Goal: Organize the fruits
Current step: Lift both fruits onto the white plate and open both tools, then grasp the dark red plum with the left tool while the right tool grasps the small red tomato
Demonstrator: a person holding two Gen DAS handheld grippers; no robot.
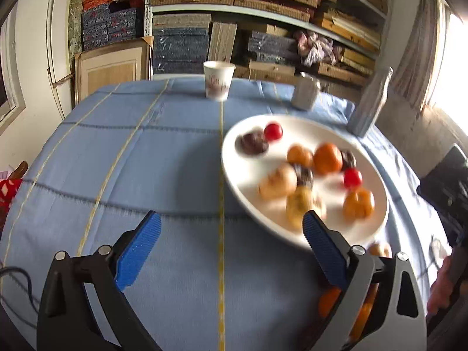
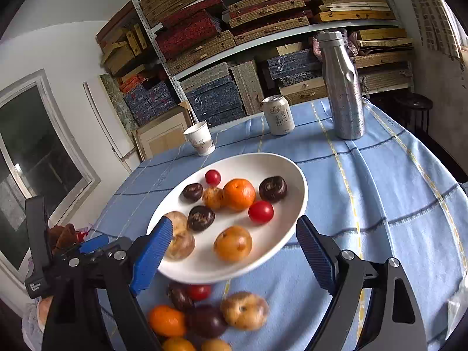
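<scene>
A white plate point(image 2: 280, 172) on the blue tablecloth holds several small fruits: oranges point(image 2: 239, 194), red ones point(image 2: 260, 211), dark purple ones point(image 2: 272, 188) and tan speckled ones point(image 2: 232, 243). More loose fruits point(image 2: 244, 310) lie on the cloth in front of the plate. My right gripper point(image 2: 231, 251) is open and empty above the plate's near edge. My left gripper point(image 1: 231, 239) is open and empty, left of the plate point(image 1: 251, 125); its right finger overlaps the plate's near rim. The left gripper's body point(image 2: 73, 260) shows at the right wrist view's left.
At the table's far side stand a paper cup point(image 2: 200, 139), a white drink can point(image 2: 277, 114) and a tall steel bottle point(image 2: 342, 87). Shelves stacked with boxes point(image 2: 234, 44) fill the wall behind. A dark stool point(image 2: 412, 102) stands at the right.
</scene>
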